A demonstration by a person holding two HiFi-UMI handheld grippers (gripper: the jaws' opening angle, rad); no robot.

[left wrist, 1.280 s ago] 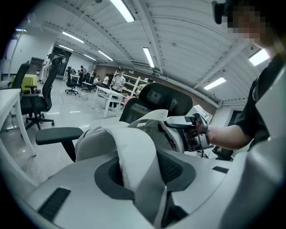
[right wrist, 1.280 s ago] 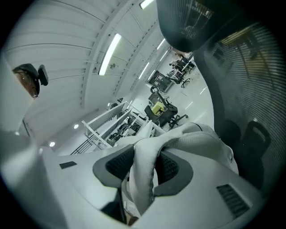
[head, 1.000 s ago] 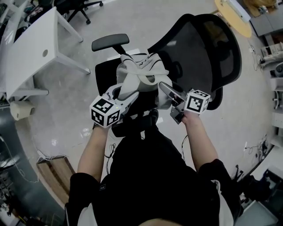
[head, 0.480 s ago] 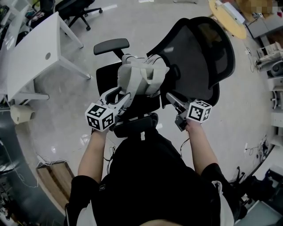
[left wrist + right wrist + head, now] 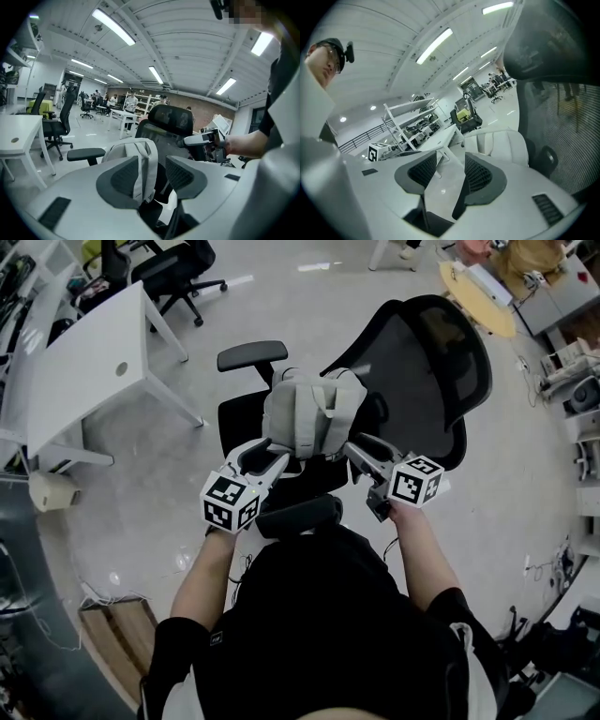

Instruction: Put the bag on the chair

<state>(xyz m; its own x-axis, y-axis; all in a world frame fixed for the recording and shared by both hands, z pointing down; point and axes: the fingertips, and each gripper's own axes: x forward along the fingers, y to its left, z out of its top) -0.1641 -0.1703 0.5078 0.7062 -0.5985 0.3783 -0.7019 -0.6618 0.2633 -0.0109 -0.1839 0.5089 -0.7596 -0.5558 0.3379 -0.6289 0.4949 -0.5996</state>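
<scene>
no word, number or brand name can be read anywhere in these views. the only printed marks are black-and-white square coded patterns, not letters: they cover the marker cube (image 5: 231,502) at the back of the left gripper (image 5: 265,454) and the matching cube (image 5: 415,481) at the back of the right gripper (image 5: 354,448). one such pattern also shows to the left of the right gripper's jaws in the right gripper view. a small pale mark sits on the person's dark sleeve (image 5: 217,638), behind the left gripper up the arm, too small to read.
</scene>
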